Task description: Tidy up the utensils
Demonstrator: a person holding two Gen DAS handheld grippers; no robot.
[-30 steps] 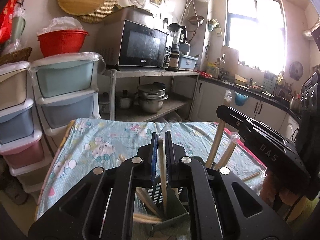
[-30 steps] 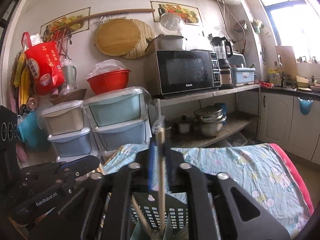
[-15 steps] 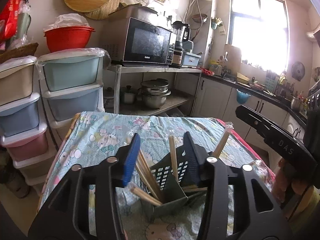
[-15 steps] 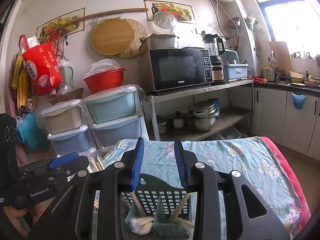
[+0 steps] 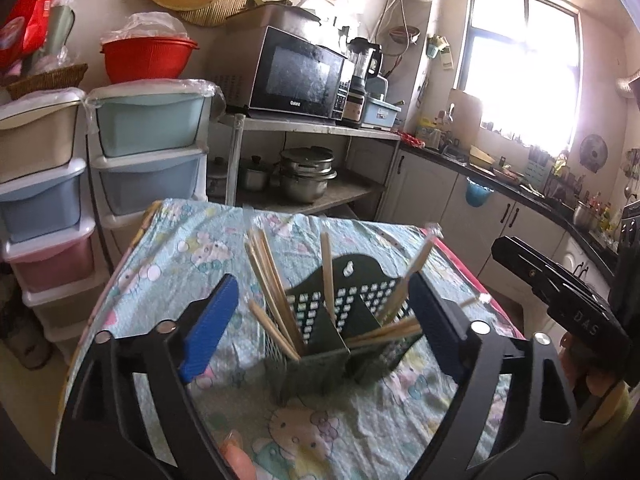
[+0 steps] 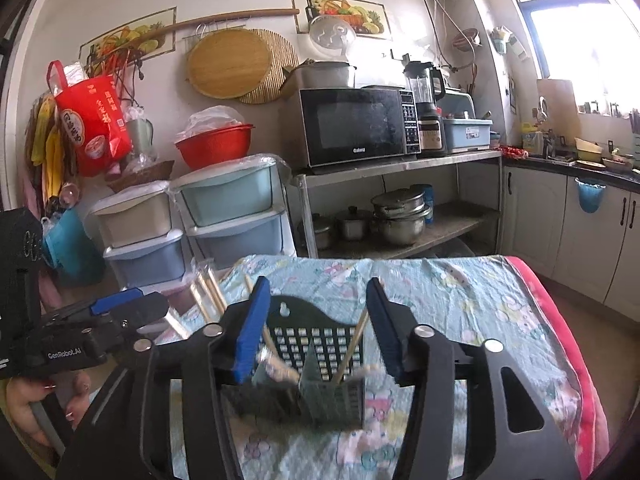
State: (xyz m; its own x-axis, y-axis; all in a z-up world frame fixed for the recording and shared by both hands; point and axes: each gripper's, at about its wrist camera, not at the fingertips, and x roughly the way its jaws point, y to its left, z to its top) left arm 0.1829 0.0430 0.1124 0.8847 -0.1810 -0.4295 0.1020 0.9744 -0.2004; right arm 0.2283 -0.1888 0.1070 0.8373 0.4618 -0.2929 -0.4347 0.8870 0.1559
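On the bench, around the utensil holder, we are seeing bare cloth out to every edge. We are holding both grippers' fingers spread, empty, flanking the holder; chopsticks are leaning inside it.

Both the left gripper and right gripper released their chopsticks, now open.

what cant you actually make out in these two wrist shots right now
- Bottom of the utensil holder: left wrist view, its own walls hide where the chopsticks end.
- Holder's left compartment: right wrist view, motion blur smears its contents.
- Right gripper: only its body shows in the left wrist view, cut by the edge.
- Counter items by the window: glare, too small.
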